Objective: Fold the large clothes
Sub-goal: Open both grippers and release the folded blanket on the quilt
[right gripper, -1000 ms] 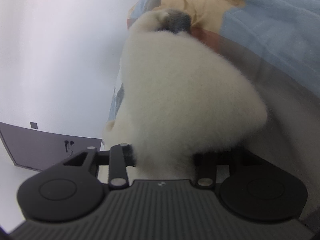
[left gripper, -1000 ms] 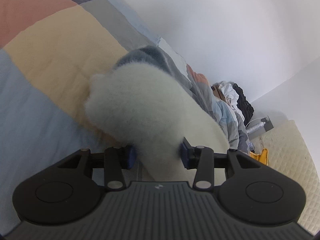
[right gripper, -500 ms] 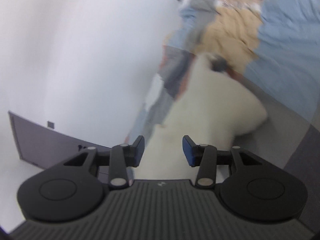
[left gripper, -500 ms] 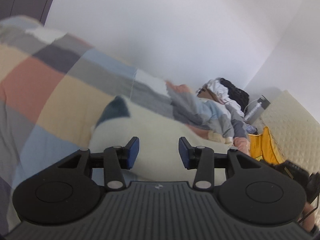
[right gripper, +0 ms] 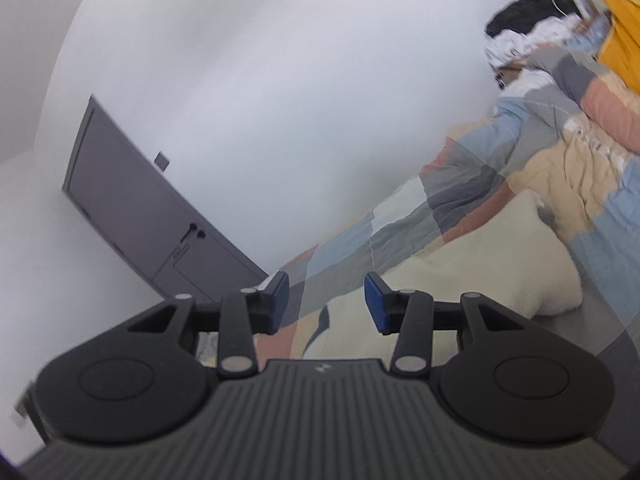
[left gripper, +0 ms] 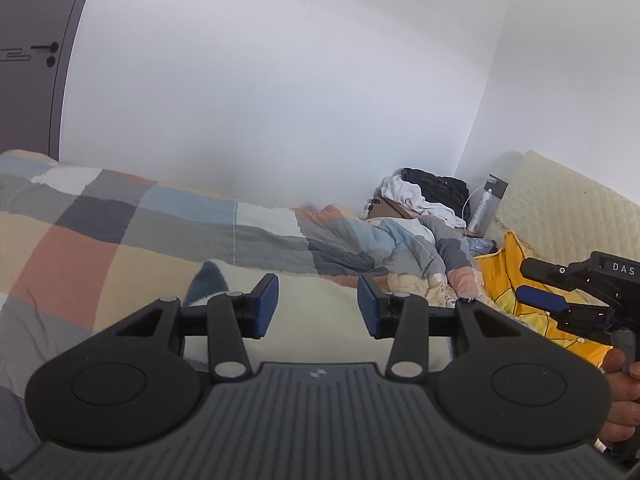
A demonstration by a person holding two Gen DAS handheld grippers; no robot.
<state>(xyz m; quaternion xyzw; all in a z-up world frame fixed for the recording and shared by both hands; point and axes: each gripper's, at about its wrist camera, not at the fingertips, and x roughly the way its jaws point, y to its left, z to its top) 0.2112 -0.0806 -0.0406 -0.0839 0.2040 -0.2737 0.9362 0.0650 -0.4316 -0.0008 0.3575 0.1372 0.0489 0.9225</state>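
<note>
A cream fleece garment with a dark blue-grey patch lies on the patchwork bed, below and just beyond my left gripper. That gripper is open, its blue pads apart with nothing between them. In the right wrist view the same fleece stretches up to the right over the quilt. My right gripper hangs above it, open and empty. The right gripper also shows at the right edge of the left wrist view, held by a hand.
A checked quilt covers the bed along a white wall. A heap of black and white clothes, a spray bottle and a yellow cushion sit by the padded headboard. A grey door stands at the left.
Both grippers have risen away from the fleece, which was between their jaws a second ago and now lies on the bed. Both views have rolled and now take in the room.
</note>
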